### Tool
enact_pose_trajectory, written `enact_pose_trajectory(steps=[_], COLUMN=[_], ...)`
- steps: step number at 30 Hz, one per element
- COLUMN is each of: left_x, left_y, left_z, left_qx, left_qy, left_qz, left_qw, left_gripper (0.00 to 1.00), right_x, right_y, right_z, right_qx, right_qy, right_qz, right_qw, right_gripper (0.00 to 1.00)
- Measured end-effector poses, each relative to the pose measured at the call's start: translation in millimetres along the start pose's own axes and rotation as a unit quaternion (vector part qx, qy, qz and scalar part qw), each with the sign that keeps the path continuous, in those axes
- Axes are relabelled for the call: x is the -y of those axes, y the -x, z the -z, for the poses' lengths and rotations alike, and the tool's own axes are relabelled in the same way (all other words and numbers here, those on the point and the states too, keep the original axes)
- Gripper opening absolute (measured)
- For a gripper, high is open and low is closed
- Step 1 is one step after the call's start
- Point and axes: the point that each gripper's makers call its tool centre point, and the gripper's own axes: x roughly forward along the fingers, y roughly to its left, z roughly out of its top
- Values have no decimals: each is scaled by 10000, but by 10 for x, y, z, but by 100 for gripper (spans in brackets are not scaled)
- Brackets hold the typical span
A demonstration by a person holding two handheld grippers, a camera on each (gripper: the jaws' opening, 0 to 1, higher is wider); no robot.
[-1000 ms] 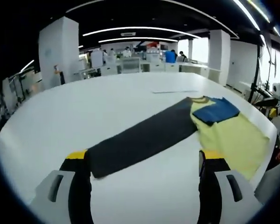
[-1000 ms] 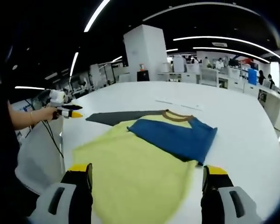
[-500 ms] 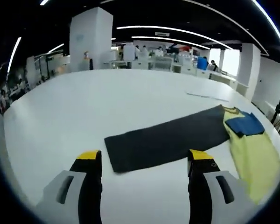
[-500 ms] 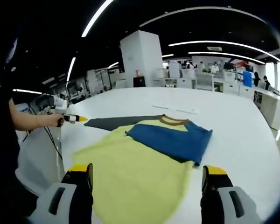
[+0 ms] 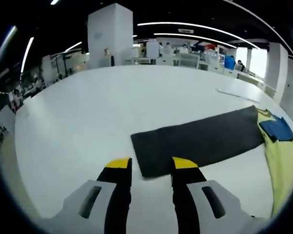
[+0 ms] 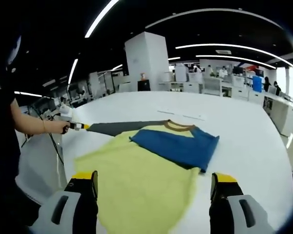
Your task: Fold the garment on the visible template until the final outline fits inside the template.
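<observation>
A yellow garment [image 6: 136, 161] with a brown collar [image 6: 179, 126] lies flat on the white table [image 5: 88, 107], its blue sleeve [image 6: 178, 145] folded across the chest. A long dark grey strip [image 5: 200, 141] runs out from under the collar side; I cannot tell whether it is the template or a sleeve. My left gripper [image 5: 151, 164] hovers at that strip's free end with its jaws narrowed but still apart, the strip's corner just beyond the tips. My right gripper [image 6: 154, 178] is wide open above the garment's near hem. In the right gripper view, a hand holds the left gripper [image 6: 78, 126] at the strip's end [image 6: 119, 127].
A thin white paper strip [image 6: 180, 115] lies on the table beyond the collar. The table's curved edge [image 6: 39, 161] runs close to the person's arm [image 6: 31, 124]. A white pillar [image 5: 110, 34] and office desks stand far behind.
The left gripper's jaws have drawn much closer together as it swung left toward the dark strip's end. The right gripper and the garment have stayed still.
</observation>
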Motion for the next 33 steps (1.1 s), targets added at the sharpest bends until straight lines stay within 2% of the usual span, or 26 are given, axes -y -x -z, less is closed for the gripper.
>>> enact_pose_trajectory(steps=[6, 12, 16, 18, 20, 23, 25, 33], left_x=[8, -16, -40, -59, -80, -124, -155, -147], left_y=[-18, -29, -28, -31, -37, -34, -45, -68], left_z=[72, 132, 142, 136, 131, 139, 145, 146], left_qx=[-99, -157, -160, -188, -205, -204, -239, -295], left_qy=[31, 220, 617, 583, 792, 1436, 1362, 1334], left_qz=[18, -49, -160, -202, -246, -365, -394, -394], left_qw=[9999, 9996, 9978, 9979, 9963, 9887, 9896, 9898], left_gripper=[16, 15, 14, 14, 12, 8, 4, 0], right_x=[1, -14, -27, -38, -37, -43, -52, -74], right_y=[-3, -11, -15, -18, -21, -22, -24, -36], right_z=[18, 49, 73, 75, 82, 94, 104, 136], right_qx=[-28, -84, -108, -103, -110, -136, -157, -211], right_qy=[-4, 9, 5, -15, -19, -20, -2, 13], right_qz=[35, 33, 14, 3, 11, 21, 27, 23], right_qw=[10000, 10000, 9999, 9999, 9999, 9999, 9999, 9998], right_gripper=[95, 94, 94, 94, 94, 93, 93, 93])
